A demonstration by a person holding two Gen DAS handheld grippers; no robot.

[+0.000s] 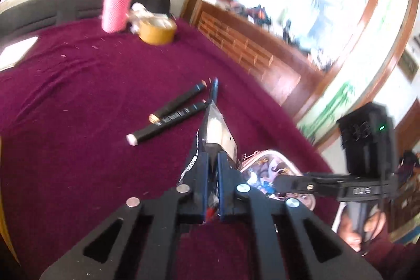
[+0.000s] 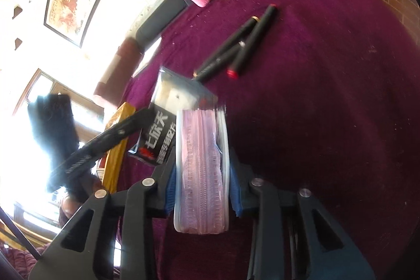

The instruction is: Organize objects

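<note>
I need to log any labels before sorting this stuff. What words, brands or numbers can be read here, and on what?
"七欣天": large white characters on the black packet, seen from the right wrist.
Smaller white line below it on the packet: too blurred to read.
White print along the black marker: too blurred to read.
White letters on the other gripper's arm: upside down, unclear.
Zip pouch: no text visible.

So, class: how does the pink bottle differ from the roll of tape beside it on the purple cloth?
The pink bottle is tall and narrow; the roll of tape is low and wide. The bottle is pink with a ribbed surface; the tape is smooth yellow-brown. The bottle has a cap on top; the tape shows an open centre. Both stand at the far edge of the purple cloth.
</note>
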